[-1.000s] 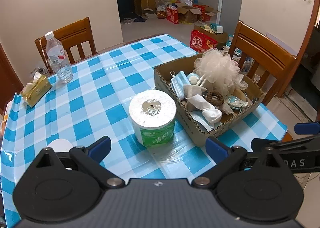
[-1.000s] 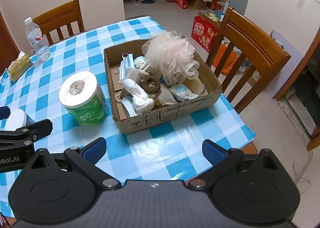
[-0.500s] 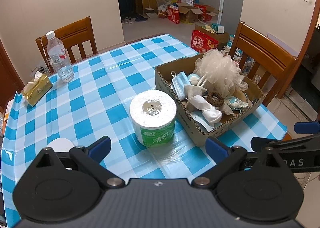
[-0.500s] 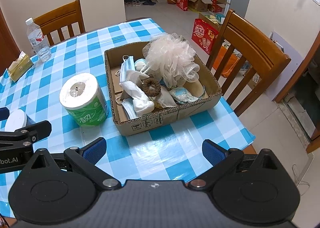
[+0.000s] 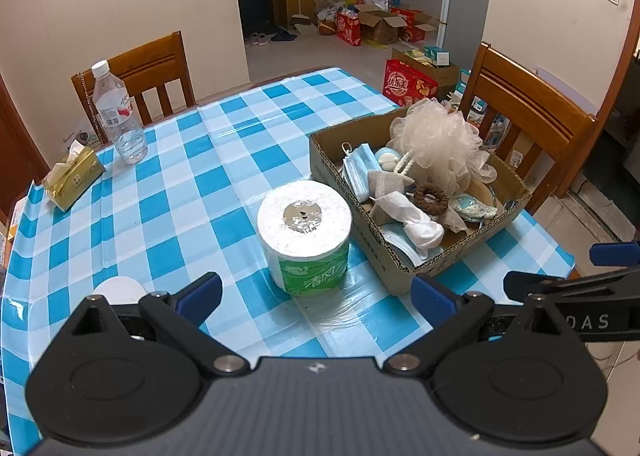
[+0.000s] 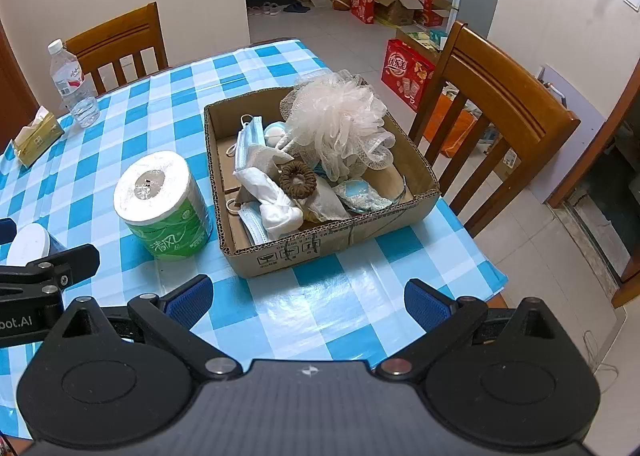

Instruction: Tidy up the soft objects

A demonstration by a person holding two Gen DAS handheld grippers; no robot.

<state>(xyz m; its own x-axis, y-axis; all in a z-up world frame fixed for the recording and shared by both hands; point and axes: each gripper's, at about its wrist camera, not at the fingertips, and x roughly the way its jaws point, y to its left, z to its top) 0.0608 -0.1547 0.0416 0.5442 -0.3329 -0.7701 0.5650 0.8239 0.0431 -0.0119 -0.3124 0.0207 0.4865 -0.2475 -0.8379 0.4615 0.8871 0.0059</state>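
A cardboard box [image 6: 332,246] [image 5: 384,252] on the checked table holds a pale bath pouf [image 6: 338,120] [image 5: 438,140], blue face masks [image 6: 248,142], a white cloth [image 6: 276,200], a brown scrunchie [image 6: 298,178] [image 5: 431,198] and other soft bits. A toilet paper roll [image 5: 306,232] [image 6: 160,204] in green wrap stands left of the box. My left gripper [image 5: 316,294] is open just short of the roll, empty. My right gripper [image 6: 306,298] is open in front of the box, empty.
A water bottle [image 5: 116,112] and a yellow tissue pack [image 5: 74,178] sit at the table's far left. A white round lid [image 5: 118,290] lies near the left gripper. Wooden chairs [image 6: 496,112] stand right and behind. The table edge [image 6: 480,256] drops off right of the box.
Both grippers have drifted slightly back and up; the scene sits a little lower in view. Nothing was grasped or moved on the table.
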